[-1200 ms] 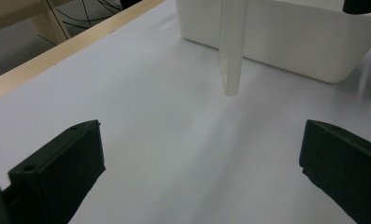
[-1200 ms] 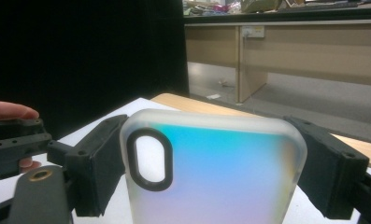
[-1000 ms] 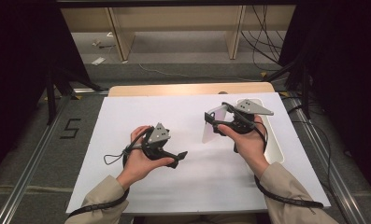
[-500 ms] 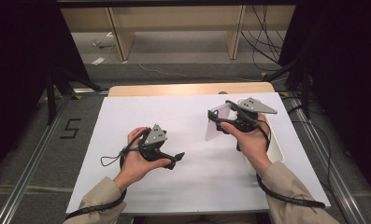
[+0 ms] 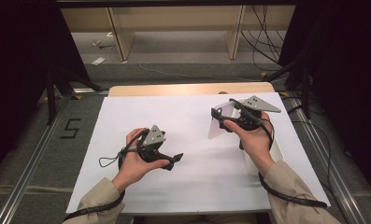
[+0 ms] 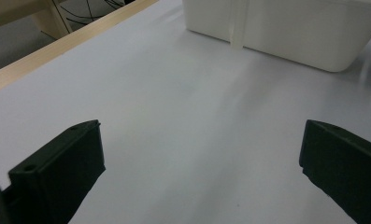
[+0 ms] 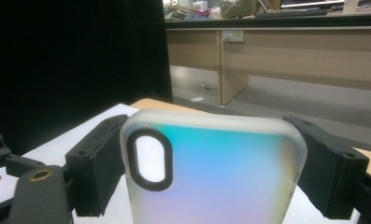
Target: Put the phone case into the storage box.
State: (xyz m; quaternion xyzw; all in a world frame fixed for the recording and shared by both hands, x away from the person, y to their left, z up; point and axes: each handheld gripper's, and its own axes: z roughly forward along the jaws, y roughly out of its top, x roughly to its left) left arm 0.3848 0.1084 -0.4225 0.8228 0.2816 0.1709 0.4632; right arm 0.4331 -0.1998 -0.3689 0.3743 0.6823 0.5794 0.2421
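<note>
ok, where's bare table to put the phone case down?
Free: white sheet between left gripper and right gripper holding the phone case; also the far-left part beyond the left gripper. Crowded: right edge, white bin by the right hand.

Frosted, translucent plastic phone case [image 7: 211,172], matt, with a soft iridescent sheen from turquoise to pink; glossy black rim around its camera cut-out. Matt black plastic on the right gripper [image 5: 223,119], slightly grainy on the jaw faces, with a brass-coloured screw insert; flat grey plate on top, dull like brushed metal. Same matt black plastic on the left gripper [image 5: 174,161]. Smooth white paper-like sheet [image 5: 174,116] over the table, faintly satin. Pale unvarnished-looking wood on the table edge [image 5: 188,88]. Smooth white plastic bin [image 6: 286,28], lightly glossy. Beige woven cloth sleeves [image 5: 295,191].
</note>
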